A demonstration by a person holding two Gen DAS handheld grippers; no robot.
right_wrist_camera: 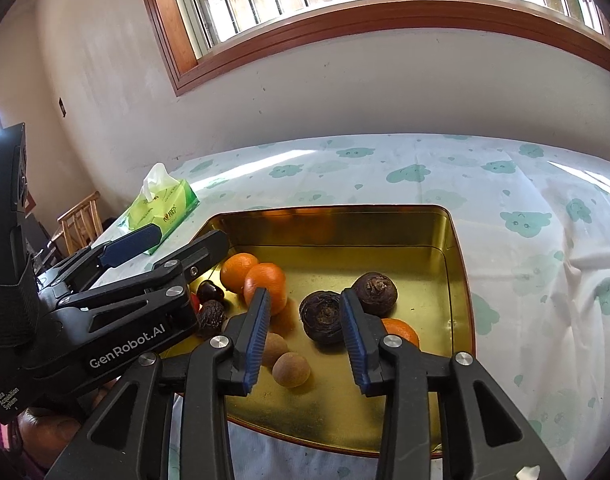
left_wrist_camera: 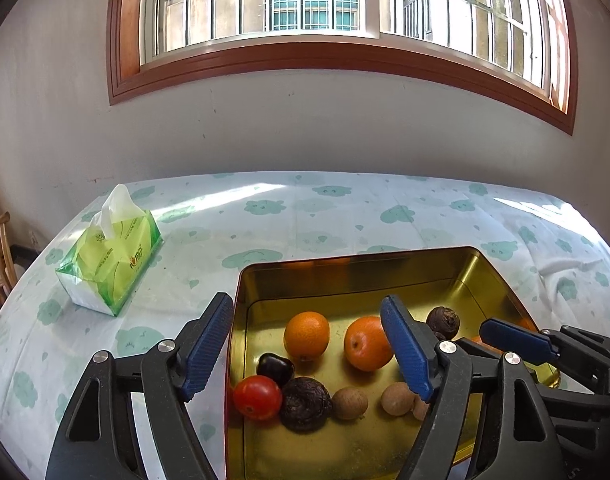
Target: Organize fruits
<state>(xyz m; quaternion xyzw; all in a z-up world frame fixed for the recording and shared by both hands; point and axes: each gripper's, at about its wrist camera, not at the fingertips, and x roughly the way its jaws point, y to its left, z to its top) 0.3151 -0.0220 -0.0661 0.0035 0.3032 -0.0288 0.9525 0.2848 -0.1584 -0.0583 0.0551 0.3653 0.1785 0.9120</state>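
fruit sits gathered in the gold tin (left_wrist_camera: 345, 276) on the bench: oranges (left_wrist_camera: 307, 335), a tomato (left_wrist_camera: 257, 397), dark chestnuts (right_wrist_camera: 322, 316); left hand-held gripper (left_wrist_camera: 305, 354) gapes wide, empty; right hand-held gripper (right_wrist_camera: 305, 338) stands part open, gripping nothing; sorting looks nearly finished.

Left gripper (right_wrist_camera: 173, 240) body: "GenRobot.AI", small "Data Acquisition System". Tissue pack (right_wrist_camera: 161, 210) print unreadable.

A gold tin (left_wrist_camera: 357, 276) holds orange tangerines (left_wrist_camera: 307, 335) and a red tomato (left_wrist_camera: 257, 397) on a white, green-cloud-patterned tablecloth (left_wrist_camera: 345, 212).
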